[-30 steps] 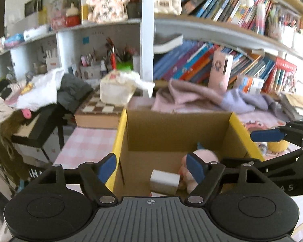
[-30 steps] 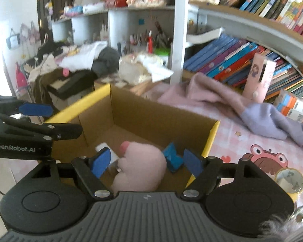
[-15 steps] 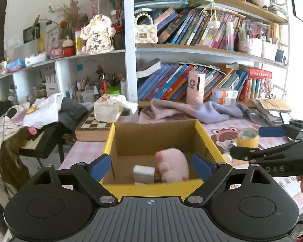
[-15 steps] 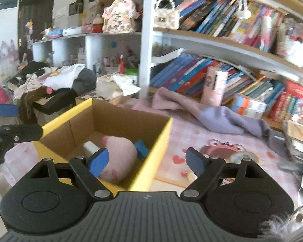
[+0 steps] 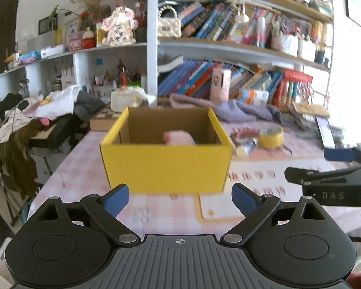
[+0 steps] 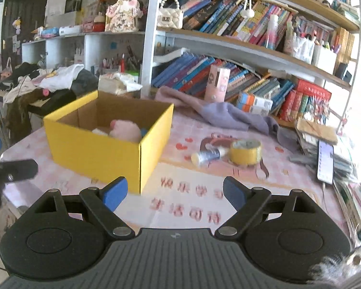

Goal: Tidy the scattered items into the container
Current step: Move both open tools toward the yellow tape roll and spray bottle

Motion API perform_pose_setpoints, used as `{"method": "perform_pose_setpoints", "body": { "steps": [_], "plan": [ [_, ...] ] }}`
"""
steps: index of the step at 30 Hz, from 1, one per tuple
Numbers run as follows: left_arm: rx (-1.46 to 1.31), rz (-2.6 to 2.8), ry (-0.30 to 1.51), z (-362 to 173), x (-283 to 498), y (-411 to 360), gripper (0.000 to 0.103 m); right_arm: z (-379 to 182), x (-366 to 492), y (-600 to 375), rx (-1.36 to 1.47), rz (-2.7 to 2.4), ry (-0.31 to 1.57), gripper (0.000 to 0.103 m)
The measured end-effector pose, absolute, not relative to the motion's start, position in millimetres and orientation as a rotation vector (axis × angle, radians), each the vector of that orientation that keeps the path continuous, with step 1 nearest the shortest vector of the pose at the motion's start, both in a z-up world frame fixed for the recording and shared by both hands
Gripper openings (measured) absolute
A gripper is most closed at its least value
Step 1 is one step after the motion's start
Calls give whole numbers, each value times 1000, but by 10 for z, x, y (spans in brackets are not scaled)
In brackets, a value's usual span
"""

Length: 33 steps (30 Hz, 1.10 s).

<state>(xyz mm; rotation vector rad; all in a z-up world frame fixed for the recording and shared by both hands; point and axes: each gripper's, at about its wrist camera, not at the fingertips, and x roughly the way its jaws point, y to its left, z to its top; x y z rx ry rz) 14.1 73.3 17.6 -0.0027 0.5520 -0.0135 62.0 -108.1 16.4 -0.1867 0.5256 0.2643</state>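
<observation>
A yellow cardboard box [image 5: 164, 166] [image 6: 93, 153] stands on the pink checked table [image 5: 156, 214]. Inside it lie a pink plush toy [image 5: 180, 138] [image 6: 125, 130], a white block [image 6: 99, 131] and a blue item [image 6: 144, 131]. Right of the box, a yellow tape roll [image 6: 245, 151] [image 5: 270, 137] and a small silver bottle [image 6: 205, 156] [image 5: 245, 148] lie on the table. My left gripper [image 5: 179, 198] hangs in front of the box, its jaws opening with nothing between them. My right gripper [image 6: 174, 192], nearer the box's right corner, is also opening and empty; it shows at the right edge [image 5: 334, 166] of the left wrist view.
A purple cloth [image 6: 223, 115] lies behind the tape. A phone [image 6: 325, 161] rests on stacked papers at the right. Bookshelves [image 6: 240, 48] rise behind the table. A tissue pack [image 5: 127, 98] and chessboard [image 5: 108, 115] sit behind the box, with clothes [image 5: 48, 103] piled to the left.
Both grippers have pulled back out of the box toward the near table edge, and their jaws have spread wider. The plush toy and block stayed inside the box.
</observation>
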Motion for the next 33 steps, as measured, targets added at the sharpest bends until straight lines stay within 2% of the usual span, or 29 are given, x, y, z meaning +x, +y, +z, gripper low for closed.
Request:
{"method": "perform_pose_setpoints", "body": {
  "steps": [7, 33],
  "plan": [
    [34, -77, 554, 173, -17, 537, 99, 130, 369, -1251, -159, 223, 578, 91],
    [157, -332, 553, 143, 46, -186, 99, 156, 87, -1910, -97, 42, 586, 95]
  ]
}}
